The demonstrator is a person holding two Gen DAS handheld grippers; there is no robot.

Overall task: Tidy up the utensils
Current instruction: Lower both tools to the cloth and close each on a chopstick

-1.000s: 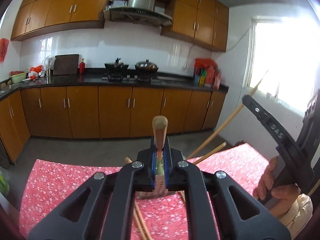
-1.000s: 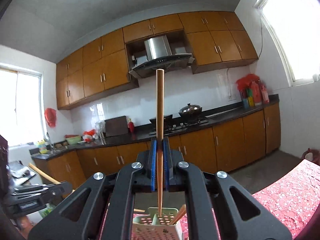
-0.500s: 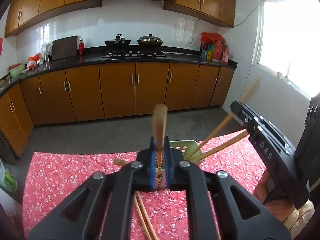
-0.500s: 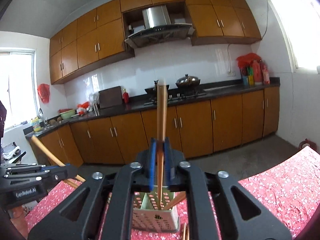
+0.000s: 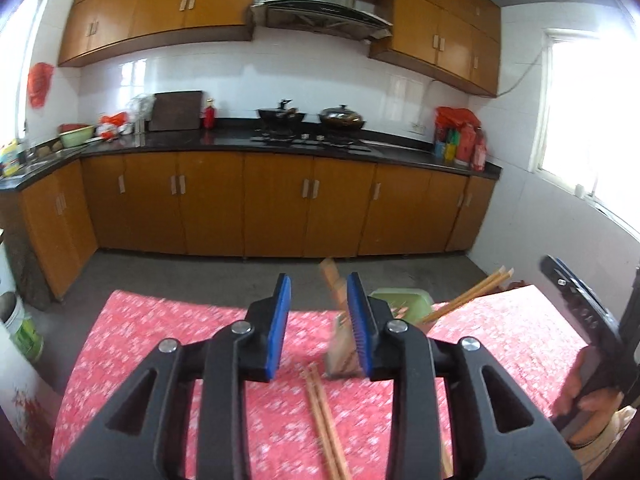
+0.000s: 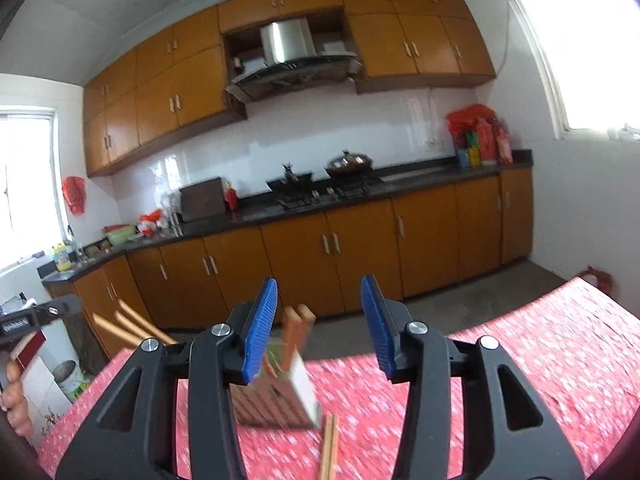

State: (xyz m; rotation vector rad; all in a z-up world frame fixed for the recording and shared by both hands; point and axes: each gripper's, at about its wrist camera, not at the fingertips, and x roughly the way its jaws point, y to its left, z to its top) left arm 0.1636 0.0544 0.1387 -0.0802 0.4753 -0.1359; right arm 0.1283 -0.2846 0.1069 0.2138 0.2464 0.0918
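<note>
A pale green perforated utensil holder (image 5: 394,306) stands on the red floral tablecloth (image 5: 160,344), with wooden chopsticks (image 5: 468,294) leaning out of it. It also shows in the right wrist view (image 6: 280,392), blurred, with chopstick ends (image 6: 298,330) sticking up. My left gripper (image 5: 318,328) is open and empty just in front of the holder. My right gripper (image 6: 320,328) is open and empty above it. Loose chopsticks (image 5: 326,424) lie on the cloth near the holder and also show in the right wrist view (image 6: 329,446).
The table's far edge drops to a grey floor (image 5: 200,272). Brown kitchen cabinets (image 5: 280,204) and a black counter with pots (image 5: 312,118) line the far wall. A white bucket (image 5: 22,328) stands left of the table. The other gripper's body (image 5: 584,308) is at the right.
Both grippers have opened and let go of their chopsticks, which now stand in the holder. Both cameras have pulled back and tilted up.
</note>
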